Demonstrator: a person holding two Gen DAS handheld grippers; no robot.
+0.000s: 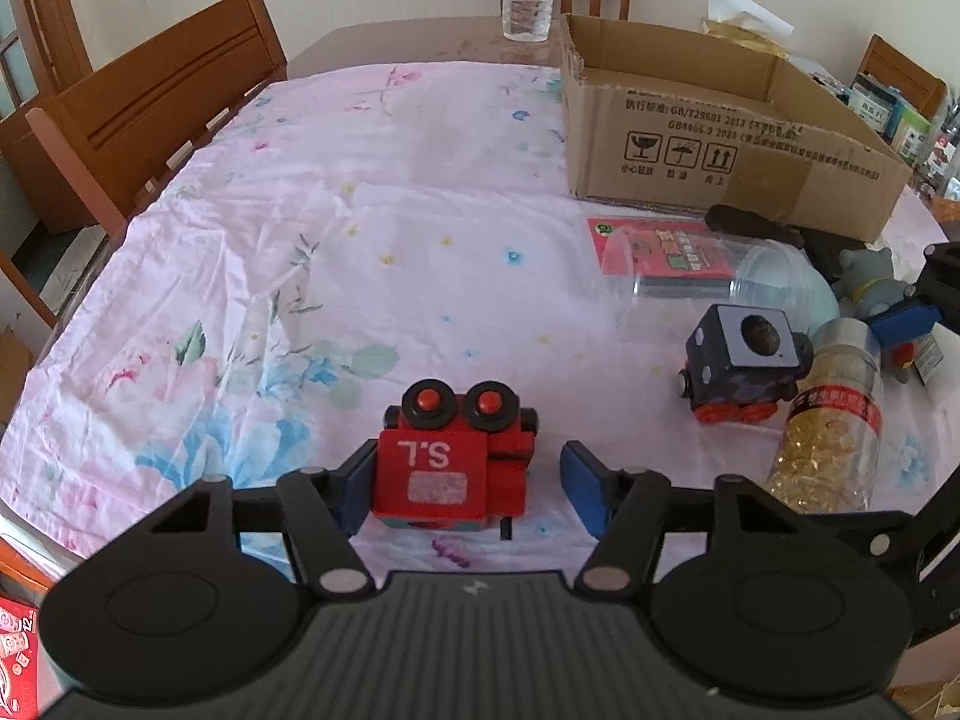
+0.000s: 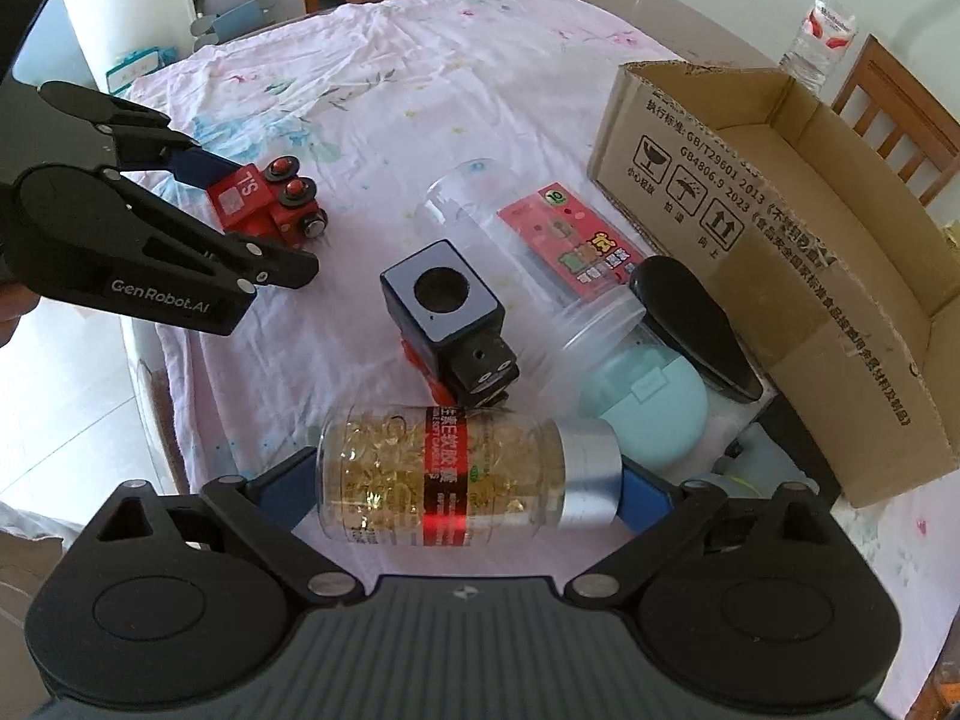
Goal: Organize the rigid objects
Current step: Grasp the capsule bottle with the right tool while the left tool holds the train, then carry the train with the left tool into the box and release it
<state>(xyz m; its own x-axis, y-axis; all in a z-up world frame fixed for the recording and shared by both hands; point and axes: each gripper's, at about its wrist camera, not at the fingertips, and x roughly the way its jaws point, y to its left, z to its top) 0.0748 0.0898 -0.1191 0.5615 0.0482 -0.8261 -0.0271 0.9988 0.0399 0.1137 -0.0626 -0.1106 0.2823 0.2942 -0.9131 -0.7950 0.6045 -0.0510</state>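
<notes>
Left wrist view: left gripper point(image 1: 468, 477) spread around red toy train point(image 1: 459, 459), well left of cardboard box point(image 1: 708, 138), one pad touching, not clamped; likely stiff, light wood, best pinched across flat cab sides. Right gripper point(image 2: 468, 495) brackets capsule bottle point(image 2: 462, 477) lengthwise near box, clamping unclear; probably smooth, slippery, heavier.

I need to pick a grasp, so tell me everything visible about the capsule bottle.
The capsule bottle is clear plastic, filled with golden softgels, with a red-and-black label band and a silver cap. It lies on its side on the floral cloth, crosswise between the right gripper's blue fingers, base at one, cap at the other. A black toy train sits just behind it.
</notes>
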